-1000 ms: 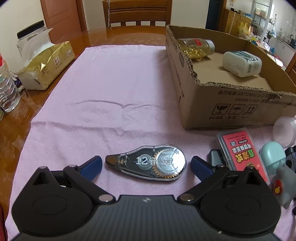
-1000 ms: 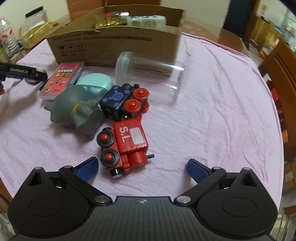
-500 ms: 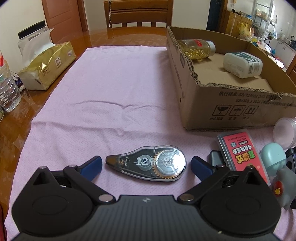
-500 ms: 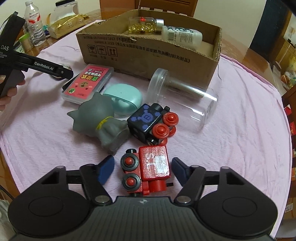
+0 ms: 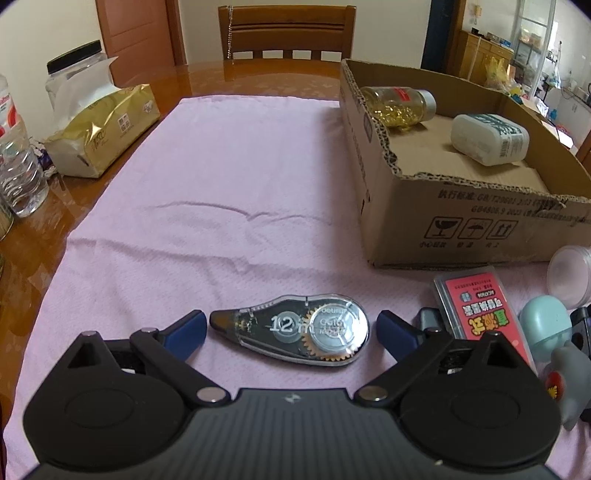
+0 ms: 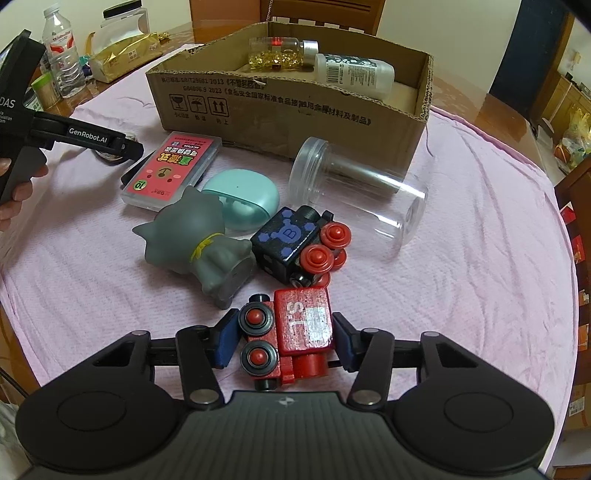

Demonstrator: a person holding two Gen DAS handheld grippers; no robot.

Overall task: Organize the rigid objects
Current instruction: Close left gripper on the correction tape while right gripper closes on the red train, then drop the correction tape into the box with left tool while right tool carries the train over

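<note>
1. Left wrist view: the left hand-held gripper (image 5: pixel 290 328) is spread wide and holds nothing; the correction tape (image 5: pixel 295 334) lies on the pink cloth (image 5: pixel 221 177) between its fingertips, touching neither. The cardboard box (image 5: pixel 461 229) stands ahead to its right.
2. Right wrist view: the right hand-held gripper (image 6: pixel 284 341) has its fingers pressed against both sides of the red toy train (image 6: pixel 291 338). The grey cat figure (image 6: pixel 199 243) and black toy train (image 6: pixel 295 247) lie just ahead.

A glossy brown wooden table (image 5: pixel 258 75) carries a pink cloth (image 5: pixel 236 177). A wooden chair (image 5: pixel 286 31) stands at its far side against a cream wall (image 5: pixel 391 26), a brown door (image 5: pixel 136 29) far left.
</note>
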